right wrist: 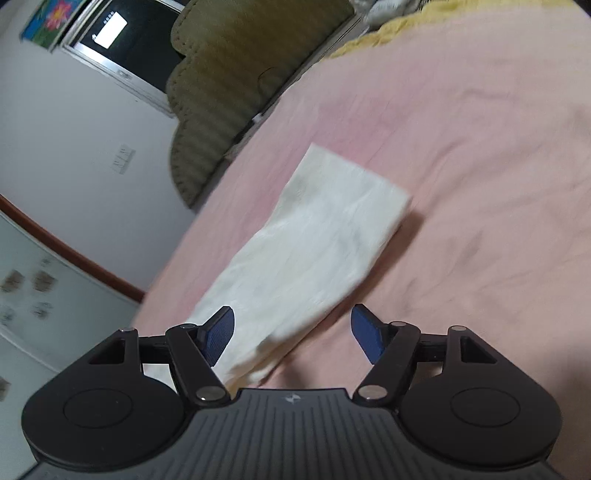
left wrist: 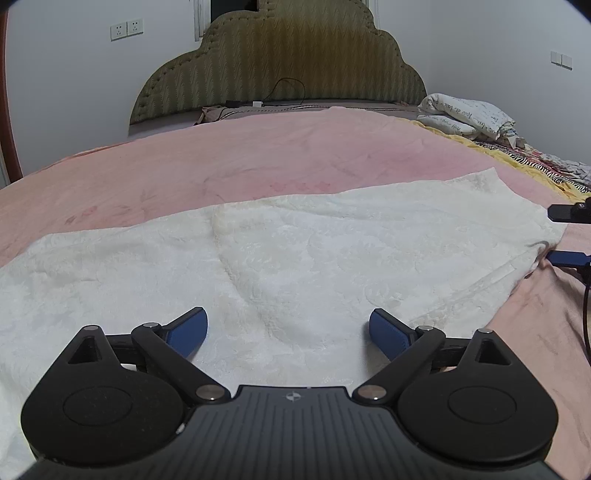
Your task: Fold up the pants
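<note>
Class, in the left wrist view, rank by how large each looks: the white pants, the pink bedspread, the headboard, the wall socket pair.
1. Pink bedspread and white pants: too close to rank; the pants are nearer the camera.
2. Headboard
3. Wall socket pair

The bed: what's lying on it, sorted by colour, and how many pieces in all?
White: 2, the pants and the printed bedding bundle
Pink: 1, the bedspread
Yellow: 1, the blanket
Total: 4
</note>
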Demonstrator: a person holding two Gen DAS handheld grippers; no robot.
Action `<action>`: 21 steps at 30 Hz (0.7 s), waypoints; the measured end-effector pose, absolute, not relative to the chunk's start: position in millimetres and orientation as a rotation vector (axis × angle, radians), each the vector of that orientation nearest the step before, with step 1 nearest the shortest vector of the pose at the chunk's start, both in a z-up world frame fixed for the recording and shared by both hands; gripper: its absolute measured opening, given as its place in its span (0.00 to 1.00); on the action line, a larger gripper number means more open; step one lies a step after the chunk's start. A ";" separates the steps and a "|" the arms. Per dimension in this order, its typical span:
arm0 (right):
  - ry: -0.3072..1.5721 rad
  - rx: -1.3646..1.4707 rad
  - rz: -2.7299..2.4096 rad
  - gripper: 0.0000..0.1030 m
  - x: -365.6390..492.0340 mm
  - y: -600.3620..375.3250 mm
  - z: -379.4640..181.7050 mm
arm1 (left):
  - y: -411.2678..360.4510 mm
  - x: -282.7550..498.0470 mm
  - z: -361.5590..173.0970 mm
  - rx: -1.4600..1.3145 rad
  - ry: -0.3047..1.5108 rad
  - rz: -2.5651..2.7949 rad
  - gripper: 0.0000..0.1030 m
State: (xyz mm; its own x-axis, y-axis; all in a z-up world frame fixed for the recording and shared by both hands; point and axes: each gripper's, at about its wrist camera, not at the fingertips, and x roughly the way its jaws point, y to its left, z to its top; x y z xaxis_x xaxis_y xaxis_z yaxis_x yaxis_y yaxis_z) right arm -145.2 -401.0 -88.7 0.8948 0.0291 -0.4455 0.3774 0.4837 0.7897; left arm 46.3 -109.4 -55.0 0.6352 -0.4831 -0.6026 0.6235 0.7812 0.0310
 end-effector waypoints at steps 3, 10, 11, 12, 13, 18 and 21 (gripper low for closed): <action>0.410 1.075 -0.205 0.69 -134.8 -405.9 -90.4 | -109.3 46.7 -55.4 0.246 0.614 -0.637 0.95; 0.209 1.066 -0.329 0.62 -125.2 -427.3 -101.7 | -109.3 47.7 -54.9 0.248 0.616 -0.635 0.96; 0.214 1.056 -0.362 0.57 -120.4 -429.5 -102.1 | -109.3 47.7 -54.9 0.248 0.615 -0.635 0.96; 0.237 1.042 -0.395 0.43 -115.0 -431.3 -102.8 | -109.0 47.5 -54.8 0.246 0.615 -0.636 0.96; 0.259 1.038 -0.421 0.32 -110.7 -433.4 -105.2 | -108.8 47.6 -54.6 0.243 0.613 -0.636 0.96; 0.246 1.025 -0.437 0.16 -107.6 -432.6 -102.5 | -96.5 47.5 -50.1 0.179 0.591 -0.645 0.86; 0.259 0.845 -0.435 0.15 -98.2 -412.5 -74.3 | -78.9 55.5 -40.8 0.033 0.620 -0.695 0.86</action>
